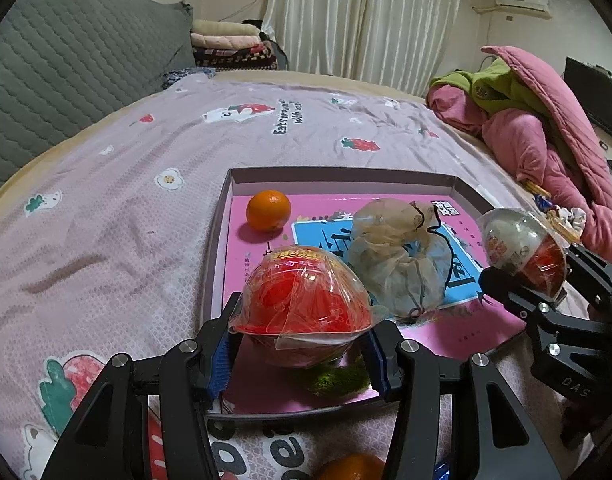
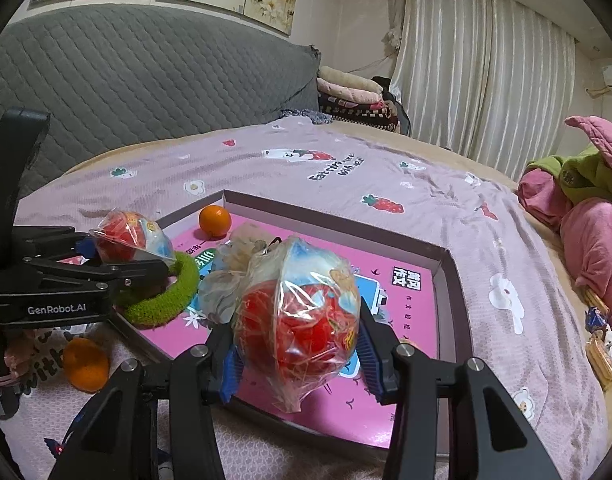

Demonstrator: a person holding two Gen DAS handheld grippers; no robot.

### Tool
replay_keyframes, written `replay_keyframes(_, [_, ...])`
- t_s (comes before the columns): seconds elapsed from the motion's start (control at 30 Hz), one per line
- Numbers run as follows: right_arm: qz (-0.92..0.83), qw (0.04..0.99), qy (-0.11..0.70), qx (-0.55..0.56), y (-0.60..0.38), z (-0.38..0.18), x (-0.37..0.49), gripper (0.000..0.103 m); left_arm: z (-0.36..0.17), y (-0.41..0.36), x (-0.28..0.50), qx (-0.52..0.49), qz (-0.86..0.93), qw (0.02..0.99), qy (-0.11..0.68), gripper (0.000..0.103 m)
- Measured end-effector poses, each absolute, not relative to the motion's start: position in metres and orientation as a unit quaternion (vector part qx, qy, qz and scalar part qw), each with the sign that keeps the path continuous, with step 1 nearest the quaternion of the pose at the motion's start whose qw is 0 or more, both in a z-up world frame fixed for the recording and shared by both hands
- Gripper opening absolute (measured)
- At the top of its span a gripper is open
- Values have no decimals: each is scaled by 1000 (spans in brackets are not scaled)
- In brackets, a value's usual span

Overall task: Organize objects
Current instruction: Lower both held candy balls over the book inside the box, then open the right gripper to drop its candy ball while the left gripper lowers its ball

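Observation:
My left gripper (image 1: 302, 344) is shut on a plastic-wrapped red ball (image 1: 304, 304) and holds it over the near left of the shallow box lid (image 1: 218, 240), above a green fuzzy ring (image 1: 337, 380). My right gripper (image 2: 296, 364) is shut on a second wrapped red ball (image 2: 298, 320) over the box's near edge (image 2: 306, 420). Each gripper shows in the other's view: the right one (image 1: 525, 280) with its ball (image 1: 521, 248), the left one (image 2: 146, 264) with its ball (image 2: 130, 236). In the box lie an orange (image 1: 268, 210) and a sheer fabric pouch (image 1: 397, 256).
The box lies on a pink strawberry-print bedsheet (image 1: 126, 220). A second orange (image 2: 86, 364) lies on the sheet outside the box's near left corner. Pink and green bedding (image 1: 537, 128) is piled at the right. Snack packets (image 2: 601, 340) lie at the bed's right edge. A grey headboard (image 2: 126, 80) stands behind.

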State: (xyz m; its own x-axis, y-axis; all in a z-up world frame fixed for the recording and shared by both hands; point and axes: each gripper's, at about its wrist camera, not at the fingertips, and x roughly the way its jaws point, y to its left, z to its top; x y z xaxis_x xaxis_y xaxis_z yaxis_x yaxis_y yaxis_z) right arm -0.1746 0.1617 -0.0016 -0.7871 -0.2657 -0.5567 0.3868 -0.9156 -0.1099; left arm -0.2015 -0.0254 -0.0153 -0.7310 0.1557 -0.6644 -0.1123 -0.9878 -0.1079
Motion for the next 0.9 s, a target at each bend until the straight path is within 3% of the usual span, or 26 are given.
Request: replay_keyframes(0.9, [-927,169,115,314,159,-15,-187,48,-18,-19,-203,-368,926,83,-24,55])
